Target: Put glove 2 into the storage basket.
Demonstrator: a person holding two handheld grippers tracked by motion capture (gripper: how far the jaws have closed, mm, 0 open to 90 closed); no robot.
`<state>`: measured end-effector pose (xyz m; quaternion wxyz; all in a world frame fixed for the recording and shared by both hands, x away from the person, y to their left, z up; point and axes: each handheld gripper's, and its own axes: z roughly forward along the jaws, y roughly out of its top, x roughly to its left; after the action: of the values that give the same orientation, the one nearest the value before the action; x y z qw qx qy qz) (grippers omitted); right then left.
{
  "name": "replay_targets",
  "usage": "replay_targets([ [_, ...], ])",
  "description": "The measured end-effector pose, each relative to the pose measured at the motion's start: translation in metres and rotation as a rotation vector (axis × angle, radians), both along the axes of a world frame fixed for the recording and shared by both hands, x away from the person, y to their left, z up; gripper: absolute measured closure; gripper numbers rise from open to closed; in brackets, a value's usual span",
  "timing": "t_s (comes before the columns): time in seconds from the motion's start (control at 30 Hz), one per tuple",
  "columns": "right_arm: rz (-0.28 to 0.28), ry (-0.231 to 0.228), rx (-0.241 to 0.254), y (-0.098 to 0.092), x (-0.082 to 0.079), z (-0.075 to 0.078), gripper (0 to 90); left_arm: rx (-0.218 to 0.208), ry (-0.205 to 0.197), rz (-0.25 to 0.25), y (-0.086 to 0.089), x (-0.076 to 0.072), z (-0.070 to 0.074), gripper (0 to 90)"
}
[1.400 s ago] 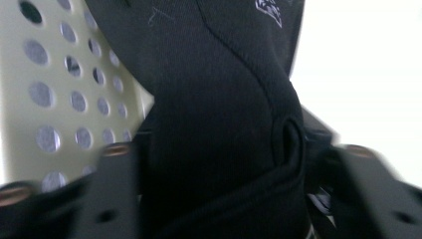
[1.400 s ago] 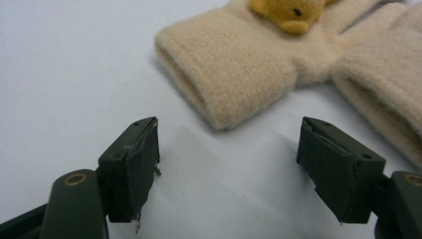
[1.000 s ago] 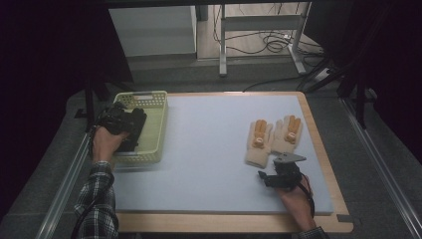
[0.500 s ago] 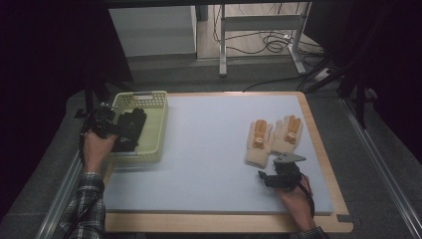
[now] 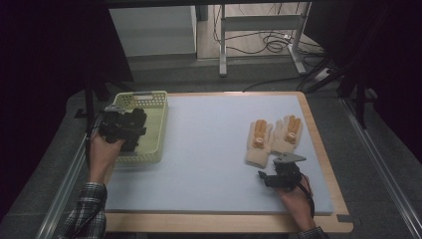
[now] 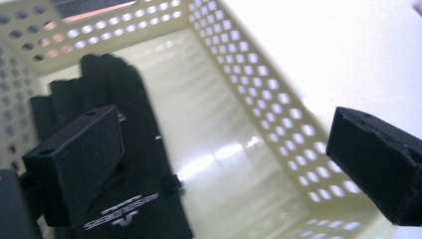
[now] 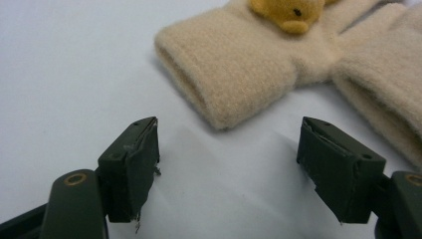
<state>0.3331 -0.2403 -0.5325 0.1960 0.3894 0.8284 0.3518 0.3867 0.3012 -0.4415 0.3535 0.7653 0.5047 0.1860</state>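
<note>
A black glove with white lettering lies in a pale yellow perforated basket at the table's left. My left gripper hangs just above the basket with its jaws wide apart. In the left gripper view, the left gripper has its left jaw over the glove, not pinching it. At the right lie two cream knit gloves with orange bear faces. My right gripper rests on the mat just short of them. In the right gripper view, the right gripper is open, and one glove's cuff lies just ahead.
A pale blue mat covers the wooden-edged table. A desk frame with cables stands beyond the far edge. A metal rail runs along the left side.
My left gripper has shifted sideways over the basket and risen a little, while the black glove stays in the basket. The right gripper and the cream gloves have not moved.
</note>
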Motion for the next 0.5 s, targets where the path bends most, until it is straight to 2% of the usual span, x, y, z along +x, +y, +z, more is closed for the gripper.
replay_targets([
  [0.2,0.0,0.001,0.0,0.0,0.0,0.0,24.2,0.015,-0.055,-0.091,-0.026,-0.008,0.004,1.4],
  [0.3,0.0,0.0,-0.001,0.0,0.0,0.0,24.2,0.003,-0.077,-0.13,-0.038,-0.012,0.004,1.4],
  [0.5,0.001,0.0,0.0,0.0,0.0,0.0,24.2,0.013,-0.091,-0.198,-0.06,-0.017,0.002,0.6],
])
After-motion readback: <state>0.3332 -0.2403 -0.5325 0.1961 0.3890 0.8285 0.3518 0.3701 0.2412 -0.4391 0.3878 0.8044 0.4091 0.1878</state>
